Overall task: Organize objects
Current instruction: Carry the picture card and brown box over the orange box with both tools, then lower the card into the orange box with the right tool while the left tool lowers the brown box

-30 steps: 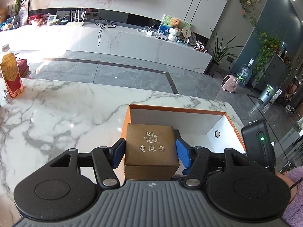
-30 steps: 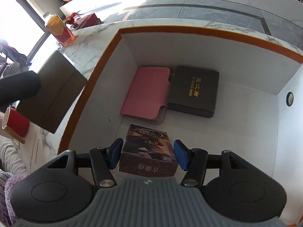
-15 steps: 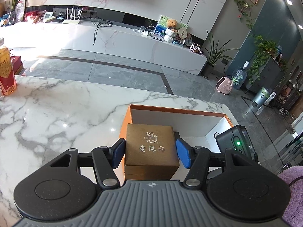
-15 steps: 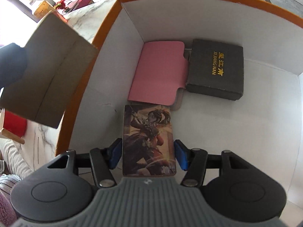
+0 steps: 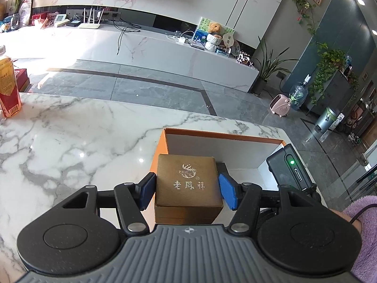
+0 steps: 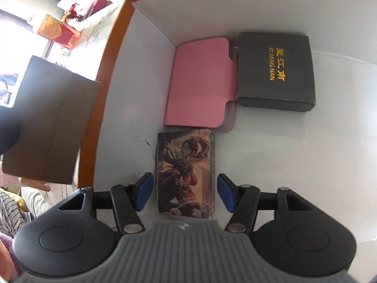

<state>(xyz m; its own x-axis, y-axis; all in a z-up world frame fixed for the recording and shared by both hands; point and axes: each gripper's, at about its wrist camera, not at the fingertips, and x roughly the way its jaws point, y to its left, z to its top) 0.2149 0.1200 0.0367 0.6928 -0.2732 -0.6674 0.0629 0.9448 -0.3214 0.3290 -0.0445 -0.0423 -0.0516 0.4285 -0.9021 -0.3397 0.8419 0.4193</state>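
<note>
My left gripper [image 5: 187, 192] is shut on a brown gift box [image 5: 188, 181] with silver lettering and holds it in the air over the left rim of the orange container [image 5: 223, 135]. From the right wrist view that brown box [image 6: 51, 122] hangs outside the orange rim [image 6: 113, 54]. My right gripper [image 6: 185, 194] points steeply down inside the container, its blue pads [image 6: 143, 193] on the long sides of an illustrated card box [image 6: 186, 165] lying face up near the white floor. A pink wallet [image 6: 200, 82] and a black box [image 6: 275, 70] with gold lettering lie beyond it.
The container stands near the right end of a marble table [image 5: 70, 136]. A drink bottle [image 5: 8, 87] stands at the table's far left. The right gripper's black body [image 5: 286, 169] shows over the container, with a purple sleeve [image 5: 362, 224] beside it.
The right gripper has tipped downward and sunk deeper into the container. The card box showed its end face before and now shows its full picture face. The left gripper has hardly moved.
</note>
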